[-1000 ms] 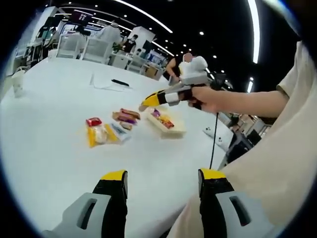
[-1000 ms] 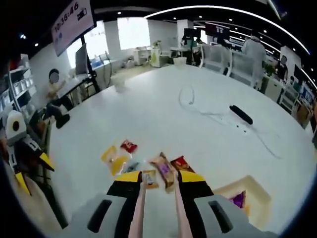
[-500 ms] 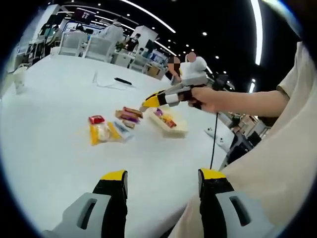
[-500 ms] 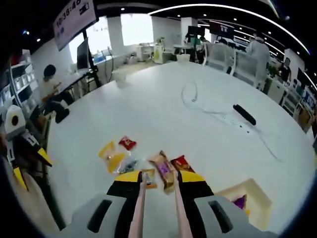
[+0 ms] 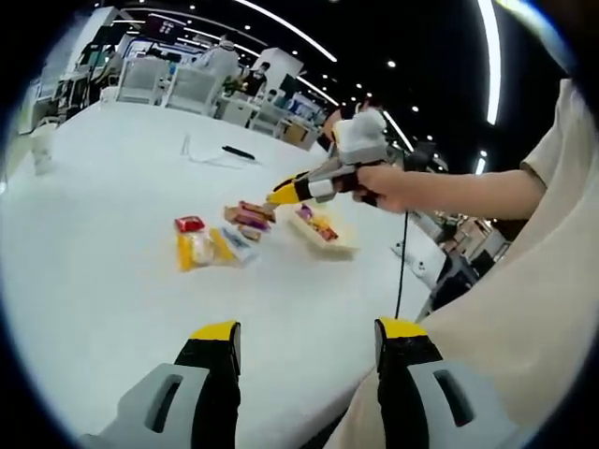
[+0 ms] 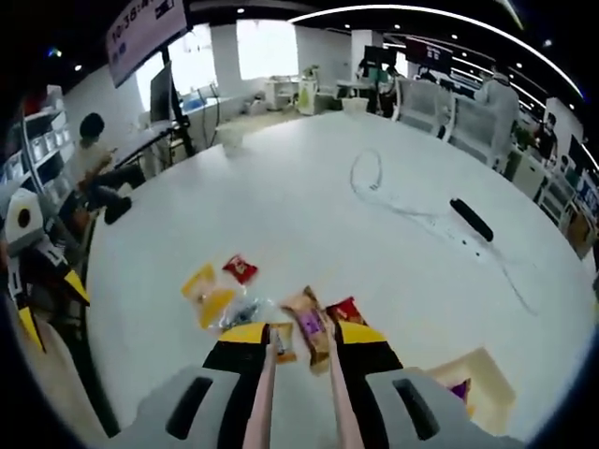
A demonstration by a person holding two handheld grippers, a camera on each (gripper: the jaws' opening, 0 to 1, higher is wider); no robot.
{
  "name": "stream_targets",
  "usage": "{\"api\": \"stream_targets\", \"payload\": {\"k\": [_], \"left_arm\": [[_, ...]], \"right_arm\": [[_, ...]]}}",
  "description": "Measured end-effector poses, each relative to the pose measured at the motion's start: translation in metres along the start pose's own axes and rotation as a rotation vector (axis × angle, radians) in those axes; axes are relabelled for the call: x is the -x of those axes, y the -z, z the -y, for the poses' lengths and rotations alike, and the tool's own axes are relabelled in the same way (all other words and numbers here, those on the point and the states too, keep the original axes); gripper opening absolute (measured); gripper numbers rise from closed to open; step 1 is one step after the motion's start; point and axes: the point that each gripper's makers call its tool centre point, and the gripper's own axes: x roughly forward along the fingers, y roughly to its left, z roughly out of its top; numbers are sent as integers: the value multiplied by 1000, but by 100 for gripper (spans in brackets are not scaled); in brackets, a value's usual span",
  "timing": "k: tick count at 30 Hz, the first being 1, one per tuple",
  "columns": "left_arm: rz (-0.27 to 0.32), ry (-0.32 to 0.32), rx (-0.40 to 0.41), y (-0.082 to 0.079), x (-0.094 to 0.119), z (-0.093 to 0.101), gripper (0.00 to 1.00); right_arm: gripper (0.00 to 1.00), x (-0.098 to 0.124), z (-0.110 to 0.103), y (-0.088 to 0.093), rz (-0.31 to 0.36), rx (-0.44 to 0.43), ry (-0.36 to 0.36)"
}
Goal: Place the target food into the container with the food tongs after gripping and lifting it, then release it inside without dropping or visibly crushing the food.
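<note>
Several wrapped snack packets lie in a cluster on the white table (image 6: 309,215): a red one (image 6: 241,269), a yellow one (image 6: 208,292), a brown-purple one (image 6: 307,325). The same packets (image 5: 220,238) sit mid-table in the left gripper view. The cream container (image 6: 477,374) lies to the right with a purple packet inside; the container (image 5: 323,234) holds colourful packets. My right gripper (image 6: 301,335) is shut on pink food tongs (image 6: 265,393), whose tips hover spread just above the packets, holding nothing. A hand holds that right gripper (image 5: 314,185) over the cluster. My left gripper (image 5: 309,329) is open, near the table's edge.
A black bar-shaped device (image 6: 471,219) and a looped white cable (image 6: 370,173) lie farther out on the table. A cup (image 5: 42,150) stands at the far left. A small white device (image 5: 412,257) sits beyond the container. A person sits at a desk (image 6: 94,164) off the table.
Both views have shifted slightly with the hands. The right gripper and tongs stay over the packets, a touch higher. Nothing has been picked up.
</note>
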Motion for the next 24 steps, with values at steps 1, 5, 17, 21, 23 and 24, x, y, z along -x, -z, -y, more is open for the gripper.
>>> {"api": "stream_targets", "payload": {"k": [1, 5, 17, 21, 23, 24], "left_arm": [[-1, -2, 0, 1, 0, 0, 58], [2, -10, 6, 2, 1, -1, 58], [16, -22, 14, -1, -2, 1, 58], [24, -34, 28, 2, -1, 0, 58], [26, -38, 37, 4, 0, 0, 58], [25, -40, 39, 5, 0, 0, 58]], "right_arm": [[27, -1, 0, -1, 1, 1, -2], [27, -4, 1, 0, -5, 9, -9], [27, -9, 0, 2, -28, 38, -33], [27, -12, -1, 4, -39, 50, -37], [27, -13, -1, 4, -41, 52, -46], [27, -14, -1, 4, -41, 54, -48]]}}
